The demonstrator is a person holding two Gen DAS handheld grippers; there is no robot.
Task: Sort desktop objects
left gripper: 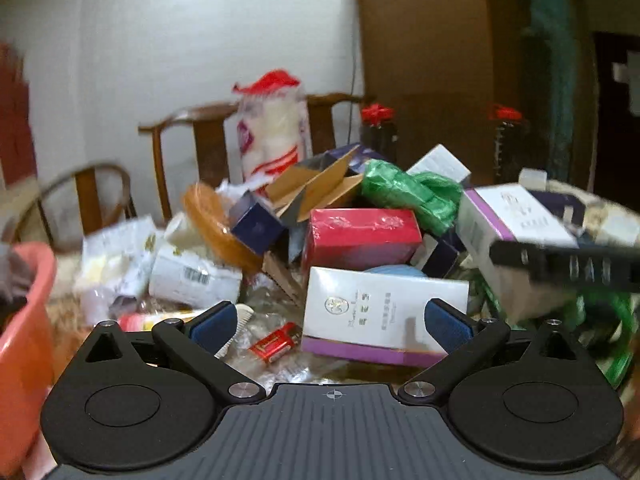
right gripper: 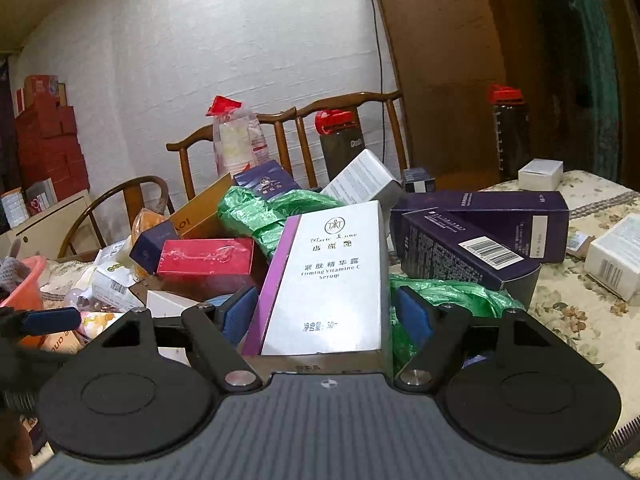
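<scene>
white serum box (right gripper: 328, 276) between spread right tongs (right gripper: 326, 316); only left view shows spread left tongs (left gripper: 330, 324)

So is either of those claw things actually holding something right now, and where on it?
The right gripper has the white serum box between its pads at the box's near end; firm contact cannot be told. The left gripper is open, holding nothing.

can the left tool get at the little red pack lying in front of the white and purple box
Probably yes. The left tool is open, and the small red pack lies uncovered on the table just ahead, between its fingers. The white and purple box sits close on the right, so that finger may brush it.
</scene>
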